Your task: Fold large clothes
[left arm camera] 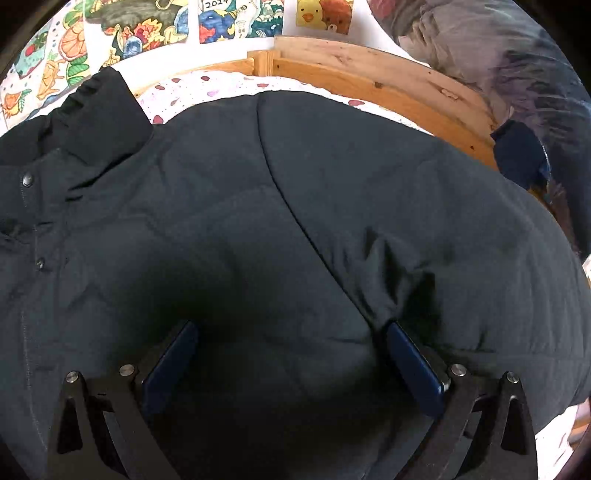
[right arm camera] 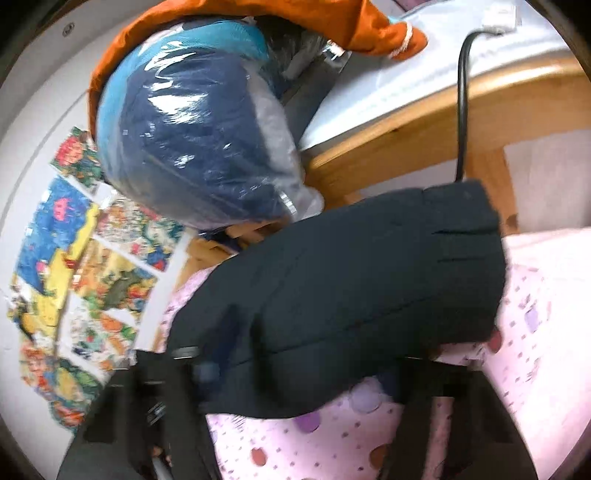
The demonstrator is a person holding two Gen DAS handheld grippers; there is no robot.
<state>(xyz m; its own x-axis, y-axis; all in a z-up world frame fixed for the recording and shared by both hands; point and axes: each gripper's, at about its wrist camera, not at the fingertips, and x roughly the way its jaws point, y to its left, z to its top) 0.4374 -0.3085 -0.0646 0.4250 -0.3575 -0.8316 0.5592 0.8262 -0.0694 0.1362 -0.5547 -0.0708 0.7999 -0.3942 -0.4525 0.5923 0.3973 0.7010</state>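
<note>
A: Left wrist view first: dark padded jacket (left arm camera: 295, 206) lies spread on the bed, over the spotted sheet (left arm camera: 207, 86). Left tool (left arm camera: 291, 354) is spread wide, pads down against the padding, pinching nothing.

B: Right one?

A: Right tool (right arm camera: 295, 373) has a sleeve end (right arm camera: 369, 295) lying across it, cuff out past the jaws. Too blurred and covered; can't tell whether it's pinching or just under the cloth.

B: Step?

A: My guess: sleeve fold, right side bringing the sleeve in over the body while left holds the body flat. Next move needs the sleeve laid flat across the chest, then let go.

B: Obstacles?

A: Wooden bed frame (left arm camera: 369, 79) close behind the jacket. Plastic-wrapped bundle (right arm camera: 199, 136) and an orange garment (right arm camera: 258, 18) piled near the sleeve end, black cable (right arm camera: 461, 110) hanging by it. Could snag. Posters (left arm camera: 110, 33) on the wall, irrelevant.
</note>
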